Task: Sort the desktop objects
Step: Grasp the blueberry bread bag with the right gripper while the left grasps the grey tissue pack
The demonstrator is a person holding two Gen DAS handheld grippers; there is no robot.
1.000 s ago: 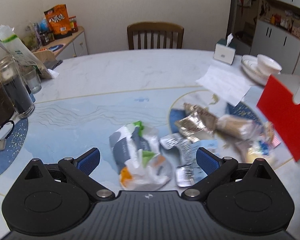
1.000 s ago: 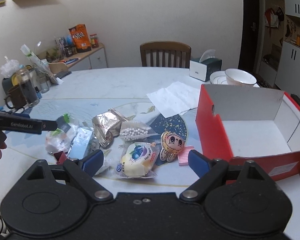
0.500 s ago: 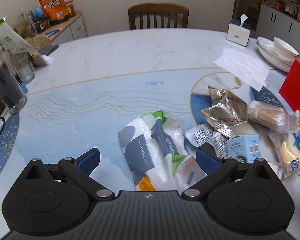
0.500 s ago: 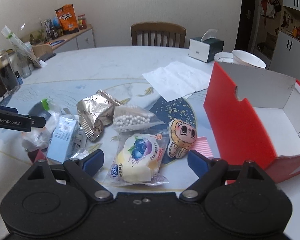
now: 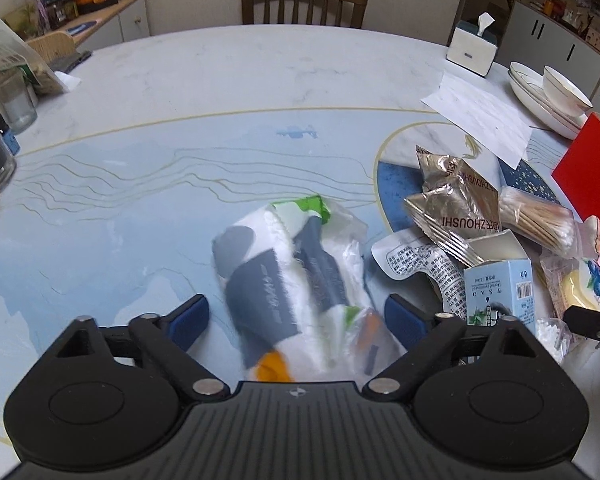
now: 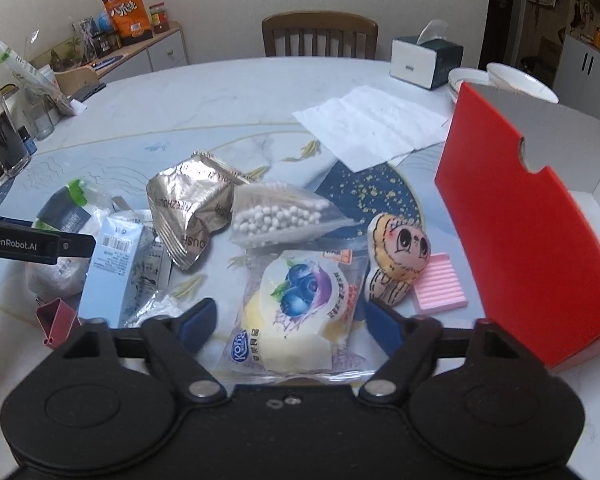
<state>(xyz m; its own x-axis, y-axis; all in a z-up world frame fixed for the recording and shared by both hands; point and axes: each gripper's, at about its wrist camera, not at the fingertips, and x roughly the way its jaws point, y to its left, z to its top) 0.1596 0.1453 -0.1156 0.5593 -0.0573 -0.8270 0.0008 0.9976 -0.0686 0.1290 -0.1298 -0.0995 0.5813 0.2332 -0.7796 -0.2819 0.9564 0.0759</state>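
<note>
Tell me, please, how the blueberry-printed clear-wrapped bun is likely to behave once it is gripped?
The blueberry-printed clear-wrapped bun will probably squash easily, since it looks soft and puffy. Its glossy film may crinkle and slip against the pads. It seems light for its size. The right tool is closing around it, and its pads do not press it yet.

The table [image 5: 228,80] has a smooth, polished marble-look top with printed blue and gold lines, and the chair [image 5: 304,2] behind it is varnished brown wood. Among the clutter, the snack bag [image 6: 188,208] is crinkled, shiny silver foil, the blueberry bun wrapper [image 6: 296,312] and the cotton swab bag [image 6: 280,216] are glossy clear plastic, the tissue pack [image 5: 296,280] is soft, wrinkled plastic film, and the light blue carton [image 6: 118,264] is matt card. The red box [image 6: 532,240] is smooth matt cardboard, white inside, the bowl [image 5: 566,92] is glazed white ceramic, and the paper sheet [image 6: 372,124] is thin and creased.
</note>
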